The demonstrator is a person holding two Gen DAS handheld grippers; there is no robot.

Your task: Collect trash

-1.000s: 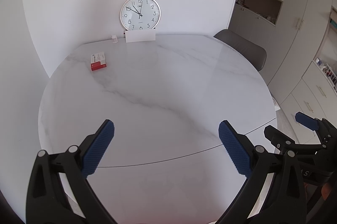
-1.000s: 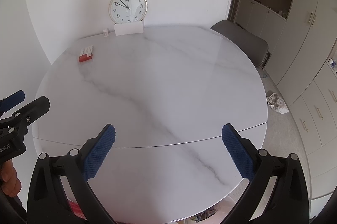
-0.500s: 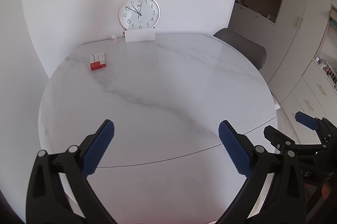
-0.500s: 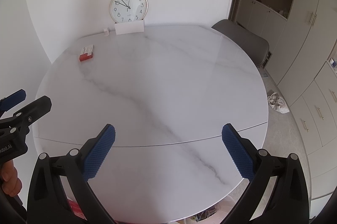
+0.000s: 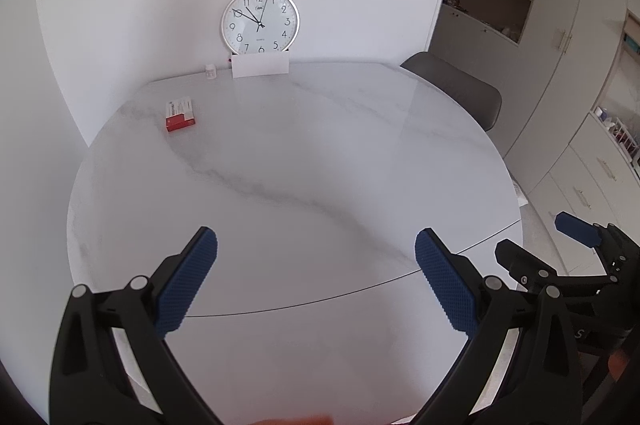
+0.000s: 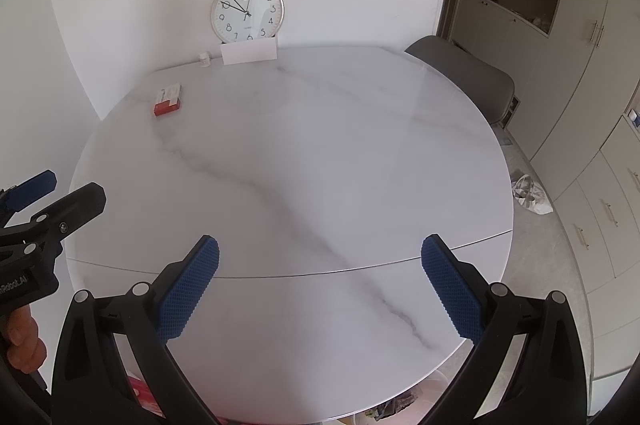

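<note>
Hovering above the near part of the round marble table [image 5: 320, 165], the left gripper [image 5: 316, 277] and the right gripper [image 6: 320, 281] both have their jaws spread wide with nothing between them. Only the right wrist view shows a crumpled plastic bag [image 6: 530, 193] on the floor beyond the table's right edge and scraps of litter [image 6: 394, 407] under its near rim, while the left view cuts these off. A red and white box [image 5: 180, 113] lies far off at the back left, near the clock [image 5: 260, 21] and white card [image 5: 260, 65]; the tabletop between is bare.
</note>
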